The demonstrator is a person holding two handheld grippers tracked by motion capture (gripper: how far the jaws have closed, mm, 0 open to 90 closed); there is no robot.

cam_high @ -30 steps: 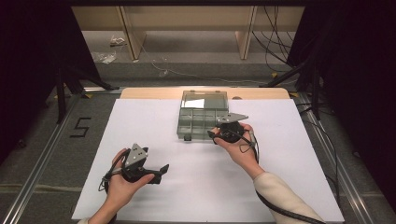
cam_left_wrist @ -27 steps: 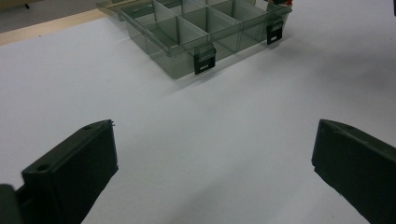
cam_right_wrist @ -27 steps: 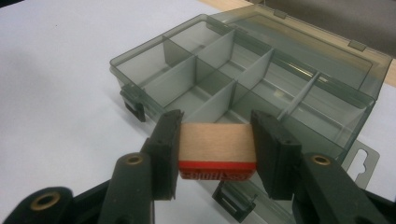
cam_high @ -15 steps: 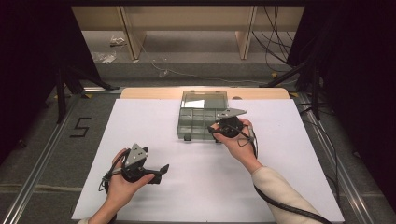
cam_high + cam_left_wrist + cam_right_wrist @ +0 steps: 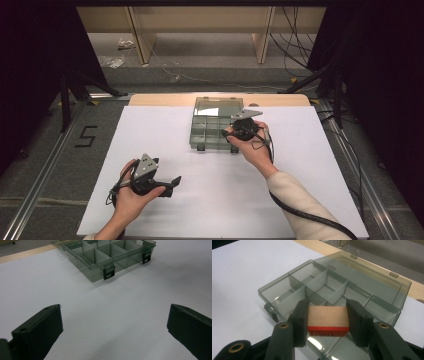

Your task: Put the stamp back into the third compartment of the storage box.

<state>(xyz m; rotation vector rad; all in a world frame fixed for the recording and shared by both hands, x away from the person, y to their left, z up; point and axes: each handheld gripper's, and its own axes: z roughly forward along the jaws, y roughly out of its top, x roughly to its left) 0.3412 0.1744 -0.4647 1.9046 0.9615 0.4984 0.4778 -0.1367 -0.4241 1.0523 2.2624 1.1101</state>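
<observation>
At the near left of the white table [image 5: 210, 200], the left gripper [image 5: 113, 322] rests in the person's hand just above the surface, its jaws spread wide with nothing between them, apparently idling while the other hand works. Farther in, near the table's middle, the right gripper [image 5: 327, 323] is clamped on a small wooden block [image 5: 327, 316] with a red band along its lower edge, holding it by its two short ends above the near right compartments of a smoke-tinted plastic organizer box [image 5: 294, 287]. The grip on the ends leaves the block's underside free, which would suit lowering it into a cell. The box's lid [image 5: 372, 282] lies folded back toward the far edge, keeping every compartment reachable, and its two black latches [image 5: 109, 273] hang loose on the near wall. The lettering on the red band is too blurred to read. In the high view, hand and gripper cover the block, so which compartment sits beneath it cannot be settled. The visible compartments look empty, though glare masks some floors.
</observation>
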